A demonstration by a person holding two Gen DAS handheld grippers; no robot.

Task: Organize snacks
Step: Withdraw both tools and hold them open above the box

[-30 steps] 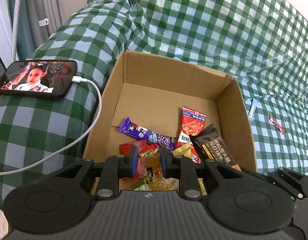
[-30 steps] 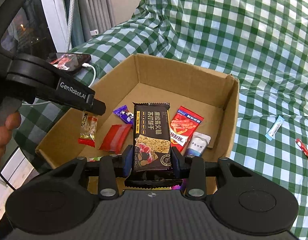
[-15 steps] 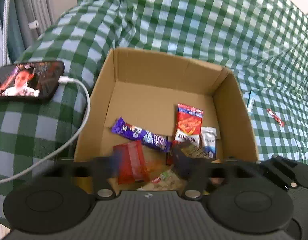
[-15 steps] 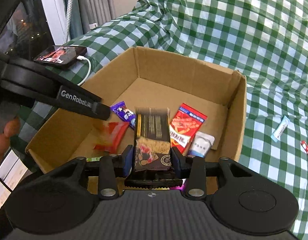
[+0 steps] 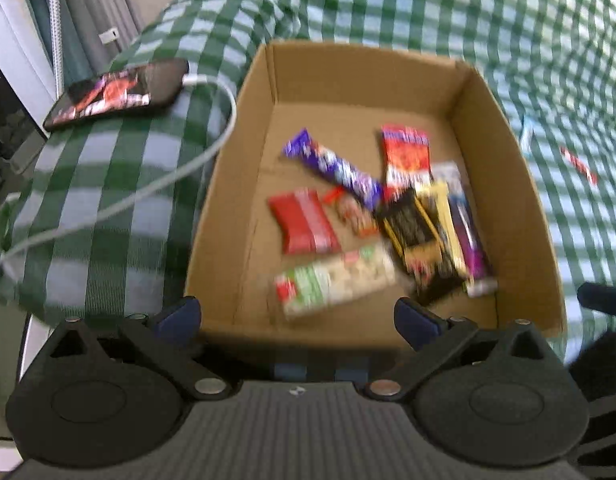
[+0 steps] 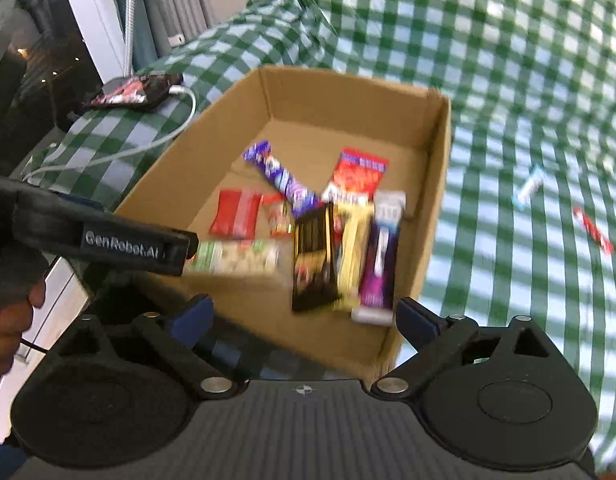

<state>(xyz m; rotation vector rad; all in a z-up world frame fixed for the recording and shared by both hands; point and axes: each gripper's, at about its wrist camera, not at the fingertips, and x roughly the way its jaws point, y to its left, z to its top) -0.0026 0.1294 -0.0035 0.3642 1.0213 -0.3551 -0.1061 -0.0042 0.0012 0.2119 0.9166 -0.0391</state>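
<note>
Right wrist view alone shows left gripper (image 6: 188,250) crossing box (image 6: 437,216) corner, hand (image 6: 12,320) beneath; both tongs opening wide, empty; snacks (image 5: 304,220) inside box; phone (image 5: 116,94) beside

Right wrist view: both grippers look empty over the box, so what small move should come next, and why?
Probably swing the right gripper, its jaws opening with nothing between them, toward the blue-and-white packet on the checked cloth. That packet and the red stick lie outside the cardboard box, beside its right wall.
</note>
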